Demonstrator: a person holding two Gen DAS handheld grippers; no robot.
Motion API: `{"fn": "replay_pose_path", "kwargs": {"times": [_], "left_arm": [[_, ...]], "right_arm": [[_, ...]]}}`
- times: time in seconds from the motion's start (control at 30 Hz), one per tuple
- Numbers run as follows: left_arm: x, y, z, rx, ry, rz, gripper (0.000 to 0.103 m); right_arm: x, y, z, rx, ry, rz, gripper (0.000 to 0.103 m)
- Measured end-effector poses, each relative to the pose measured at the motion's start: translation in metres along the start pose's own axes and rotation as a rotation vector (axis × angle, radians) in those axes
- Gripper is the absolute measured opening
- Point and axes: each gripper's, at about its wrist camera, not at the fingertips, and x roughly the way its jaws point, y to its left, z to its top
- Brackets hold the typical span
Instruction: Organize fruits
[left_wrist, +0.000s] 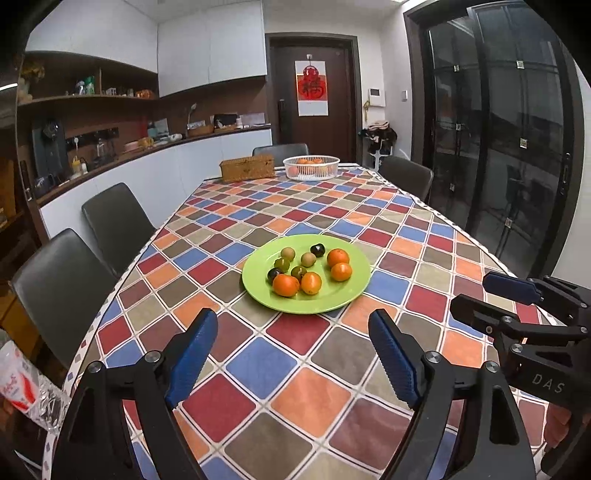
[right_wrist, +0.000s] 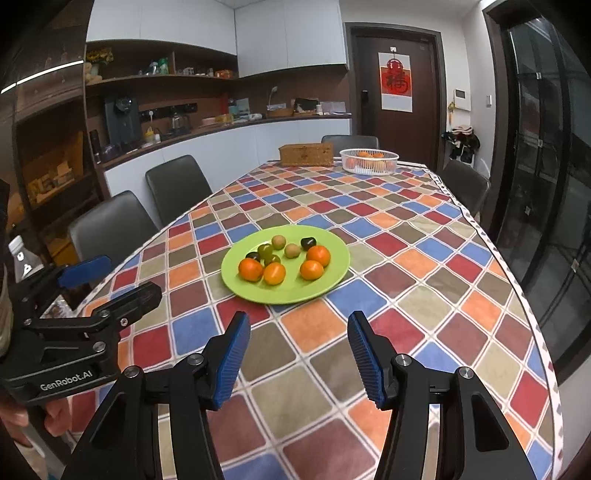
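Note:
A green plate (left_wrist: 351, 295) (right_wrist: 325, 284) lies on the chequered tablecloth, a little ahead of both grippers. It carries several oranges (left_wrist: 285, 285) (right_wrist: 250, 269), two dark plums (left_wrist: 317, 250) (right_wrist: 307, 243), small green fruits (left_wrist: 282, 264) (right_wrist: 265, 250) and two brownish round fruits (left_wrist: 307, 259) (right_wrist: 292, 250). My left gripper (left_wrist: 293, 317) hovers over the cloth just short of the plate, open and empty. My right gripper (right_wrist: 298, 317) is also open with nothing between its blue pads. Each wrist view shows the other gripper at its side: the right gripper (left_wrist: 476, 291) and the left gripper (right_wrist: 131, 277).
A white basket (left_wrist: 311, 168) (right_wrist: 369, 161) with oranges and a wicker box (left_wrist: 247, 168) (right_wrist: 306, 154) stand at the table's far end. Dark chairs (left_wrist: 118, 221) (right_wrist: 177, 184) line the left side and far end. A plastic bag (left_wrist: 22, 384) sits off the near left corner.

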Motion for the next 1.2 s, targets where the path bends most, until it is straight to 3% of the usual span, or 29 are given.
{"fn": "replay_pose_path", "kwargs": {"times": [0.67, 1.07, 1.13, 1.2], "left_arm": [[-0.038, -0.010, -0.008, 0.017, -0.065, 0.009, 0.084], [-0.060, -0.007, -0.006, 0.000, -0.106, 0.009, 0.091], [-0.062, -0.008, -0.006, -0.001, -0.110, 0.018, 0.094], [-0.065, -0.008, -0.006, -0.006, -0.117, 0.031, 0.103]], "right_arm": [[-0.043, 0.002, -0.017, 0.019, -0.059, -0.010, 0.056], [-0.057, 0.007, -0.018, 0.005, -0.073, -0.018, 0.056], [-0.060, 0.008, -0.018, 0.003, -0.077, -0.019, 0.056], [-0.062, 0.009, -0.018, 0.003, -0.080, -0.018, 0.056]]}}
